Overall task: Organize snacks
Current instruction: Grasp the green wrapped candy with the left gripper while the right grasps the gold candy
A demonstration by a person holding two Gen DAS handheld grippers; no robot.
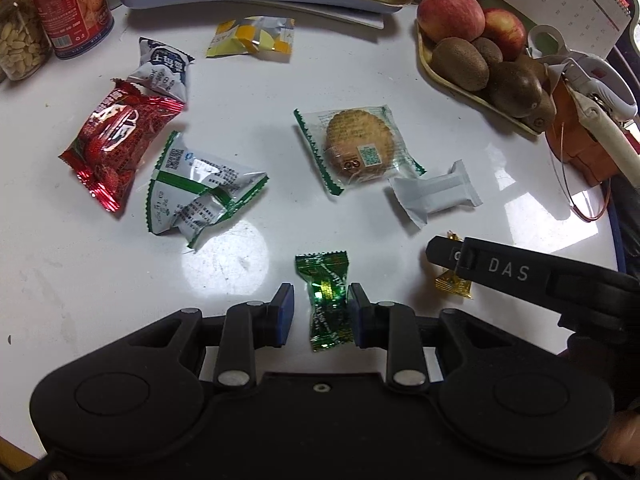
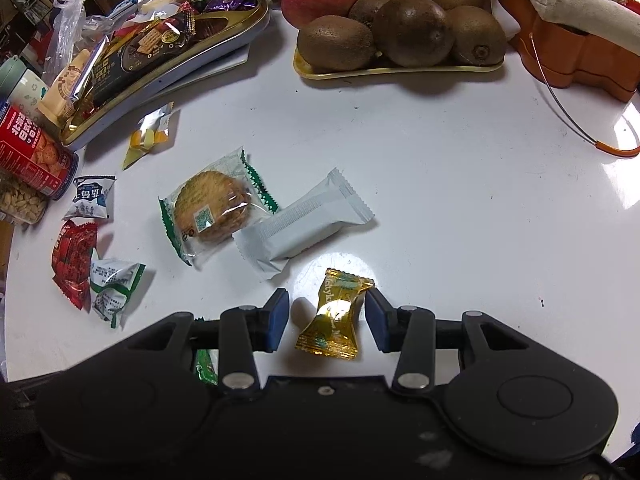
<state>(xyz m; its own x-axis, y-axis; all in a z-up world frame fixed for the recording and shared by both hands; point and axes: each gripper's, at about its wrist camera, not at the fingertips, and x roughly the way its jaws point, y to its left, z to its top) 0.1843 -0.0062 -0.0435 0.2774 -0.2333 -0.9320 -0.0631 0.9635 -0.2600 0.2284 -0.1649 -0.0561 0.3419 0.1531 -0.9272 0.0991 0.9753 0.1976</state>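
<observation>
Snacks: wrapped pieces scattered loose across the white tabletop (image 1: 500, 208); I have one candy lined up in each tool.
Green candy (image 1: 328, 300): lies near the tabletop's near edge, set between the fingers of my left gripper (image 1: 321, 312).
Gold candy (image 2: 335, 314): also near the near edge, to the right of the green one, lying between the fingers of my right gripper (image 2: 326, 320).
Left tool state: jaws apart; right pad touching or nearly touching the wrapper, left pad clear of it. Not clamped.
Right tool state: jaws apart, a gap on the left side, right pad just at the wrapper's upper corner. Not clamped.
Handling, my guess: both candies light, small, foil-slick and crinkly; twisted ends flimsy, middle firm. I would take hold across the thick middle, not the flared ends, which would likely slip out.
Pose: both grippers low over the tabletop, pointing toward its far edge, side by side; the right one shows at the right of the left wrist view.
Others waiting: biscuit packet (image 2: 216, 212) and white bar (image 2: 304, 226) mid-table, touching; red packet (image 1: 116, 140), green-striped packet (image 1: 196, 192), blue-white packet (image 1: 164, 68) toward the left edge; yellow packet (image 1: 250, 38) farther back.
Likely destination: gold tray (image 2: 160, 72) at the far left, already holding sweets.
Nearby: fruit tray (image 2: 400, 70) at the far edge.
</observation>
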